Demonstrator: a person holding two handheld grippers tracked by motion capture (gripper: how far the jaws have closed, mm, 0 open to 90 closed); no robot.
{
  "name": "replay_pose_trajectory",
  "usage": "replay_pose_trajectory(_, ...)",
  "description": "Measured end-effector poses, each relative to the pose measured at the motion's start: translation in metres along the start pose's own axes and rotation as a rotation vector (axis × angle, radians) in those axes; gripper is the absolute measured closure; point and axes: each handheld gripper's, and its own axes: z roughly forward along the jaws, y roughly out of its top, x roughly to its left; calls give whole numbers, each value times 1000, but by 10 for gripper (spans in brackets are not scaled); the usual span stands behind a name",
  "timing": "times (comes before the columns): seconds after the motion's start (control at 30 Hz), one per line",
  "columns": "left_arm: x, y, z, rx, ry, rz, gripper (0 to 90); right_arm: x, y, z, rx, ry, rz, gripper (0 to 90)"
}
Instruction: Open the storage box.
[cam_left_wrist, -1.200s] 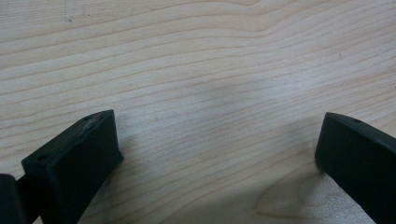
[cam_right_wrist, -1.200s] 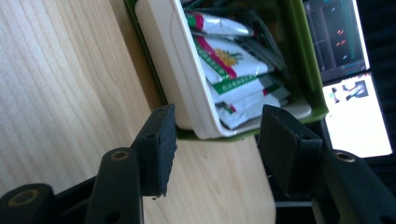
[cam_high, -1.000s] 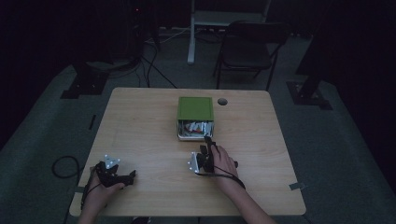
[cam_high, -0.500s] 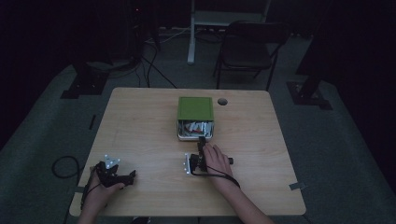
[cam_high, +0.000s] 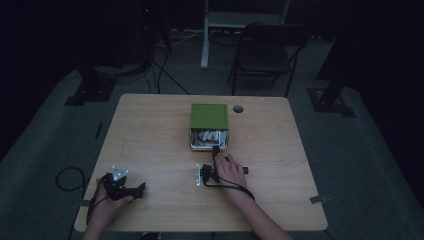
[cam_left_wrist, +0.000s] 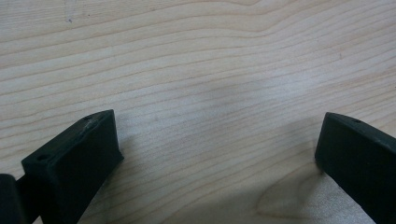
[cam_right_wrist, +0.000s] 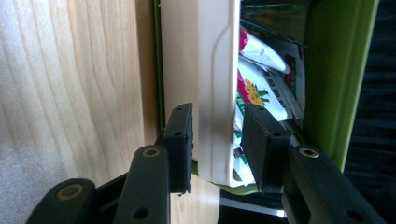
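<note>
A green box (cam_high: 209, 116) stands at the table's far middle, its near side open on a white inner tray (cam_right_wrist: 205, 84) full of printed sachets (cam_right_wrist: 254, 93). My right gripper (cam_high: 216, 149) reaches into that opening. Its jaws have just been closing and now pinch the tray's white front wall, one pad (cam_right_wrist: 181, 140) outside it and the other among the sachets. My left gripper (cam_high: 140, 188) rests in a hand at the near left of the table. Those jaws stand wide apart over bare wood, and the left gripper (cam_left_wrist: 219, 154) holds nothing.
The wooden table (cam_high: 150, 135) has a round cable hole (cam_high: 238, 108) right of the box. A folding chair (cam_high: 265, 55) and a desk leg (cam_high: 205, 35) stand beyond the far edge. Cables lie on the floor at the left (cam_high: 65, 177).
My right hand has moved a little forward and down, bringing its jaws onto the tray's front at the box opening. The left hand has stayed where it was.
</note>
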Motion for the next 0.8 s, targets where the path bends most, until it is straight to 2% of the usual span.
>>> replay_pose_trajectory(0.3,0,0,0,0,0,0,1,3,1,4,17,-8,-36,640)
replay_pose_trajectory(0.47,0,0,0,0,0,0,0,3,0,7,25,-17,-36,704)
replay_pose_trajectory(0.8,0,0,0,0,0,0,1,2,0,7,17,-16,-45,712)
